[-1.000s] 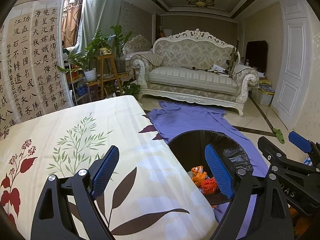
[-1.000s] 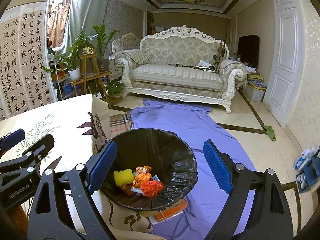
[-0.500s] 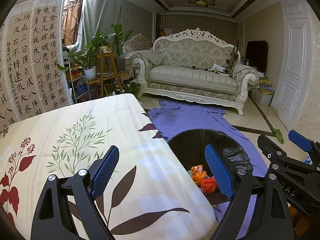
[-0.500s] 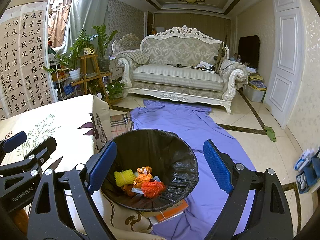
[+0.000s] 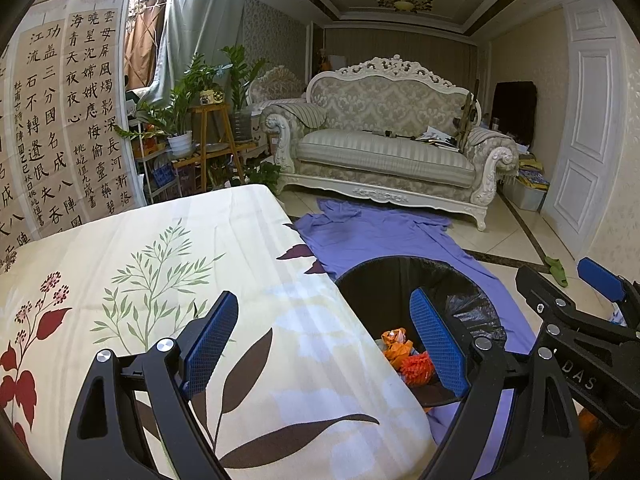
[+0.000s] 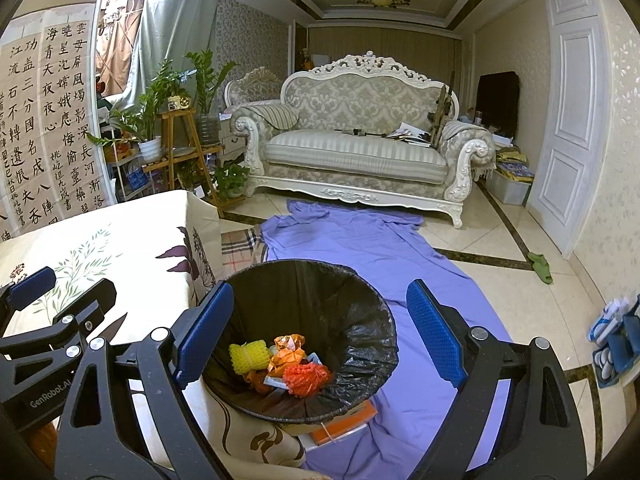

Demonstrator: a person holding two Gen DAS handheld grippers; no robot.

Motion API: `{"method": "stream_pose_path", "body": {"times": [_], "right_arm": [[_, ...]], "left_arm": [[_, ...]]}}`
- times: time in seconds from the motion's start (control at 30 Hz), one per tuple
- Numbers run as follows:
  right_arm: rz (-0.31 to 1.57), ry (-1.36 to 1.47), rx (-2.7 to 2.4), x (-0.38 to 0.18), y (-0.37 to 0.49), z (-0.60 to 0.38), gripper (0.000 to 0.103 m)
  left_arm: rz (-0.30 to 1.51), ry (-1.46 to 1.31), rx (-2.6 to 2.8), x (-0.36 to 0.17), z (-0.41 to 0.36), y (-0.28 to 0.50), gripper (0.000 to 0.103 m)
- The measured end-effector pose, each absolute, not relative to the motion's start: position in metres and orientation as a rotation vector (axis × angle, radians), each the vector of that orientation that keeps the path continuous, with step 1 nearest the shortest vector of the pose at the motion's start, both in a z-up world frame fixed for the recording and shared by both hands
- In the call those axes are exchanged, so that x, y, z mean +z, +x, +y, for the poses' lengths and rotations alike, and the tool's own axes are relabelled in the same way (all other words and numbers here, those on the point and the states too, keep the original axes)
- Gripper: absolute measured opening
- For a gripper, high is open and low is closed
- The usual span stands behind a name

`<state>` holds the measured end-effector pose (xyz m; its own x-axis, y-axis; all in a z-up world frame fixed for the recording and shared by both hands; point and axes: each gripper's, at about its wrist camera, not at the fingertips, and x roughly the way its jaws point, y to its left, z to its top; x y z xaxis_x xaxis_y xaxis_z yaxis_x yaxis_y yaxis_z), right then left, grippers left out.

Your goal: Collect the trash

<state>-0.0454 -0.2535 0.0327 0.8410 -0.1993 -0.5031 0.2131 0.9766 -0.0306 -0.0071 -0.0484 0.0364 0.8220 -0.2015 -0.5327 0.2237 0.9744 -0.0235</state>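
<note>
One bin, one yellow foam net, one red-orange foam net — two grippers, left and right, one sofa

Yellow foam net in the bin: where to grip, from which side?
Take the yellow foam net across its short sides, coming straight down through the bin's open rim. It lies uppermost on the pile's left, and the liner wall close beside it blocks any side approach.

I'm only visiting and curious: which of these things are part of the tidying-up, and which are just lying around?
Part of the job:
- trash bin with black liner
- yellow foam net, orange wrappers, red-orange net inside it
- left gripper and right gripper, both open, empty

Just lying about:
- purple sheet
- sofa
- green slippers
- plants
</note>
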Motion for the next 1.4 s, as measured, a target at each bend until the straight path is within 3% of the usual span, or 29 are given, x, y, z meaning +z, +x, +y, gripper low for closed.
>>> {"method": "stream_pose_path", "body": {"times": [1.4], "right_arm": [[0.528, 0.025, -0.216, 0.0381, -0.0469, -0.2486, 0.086]], "left_arm": [[0.575, 0.017, -0.233, 0.0351, -0.0497, -0.0073, 0.085]]}}
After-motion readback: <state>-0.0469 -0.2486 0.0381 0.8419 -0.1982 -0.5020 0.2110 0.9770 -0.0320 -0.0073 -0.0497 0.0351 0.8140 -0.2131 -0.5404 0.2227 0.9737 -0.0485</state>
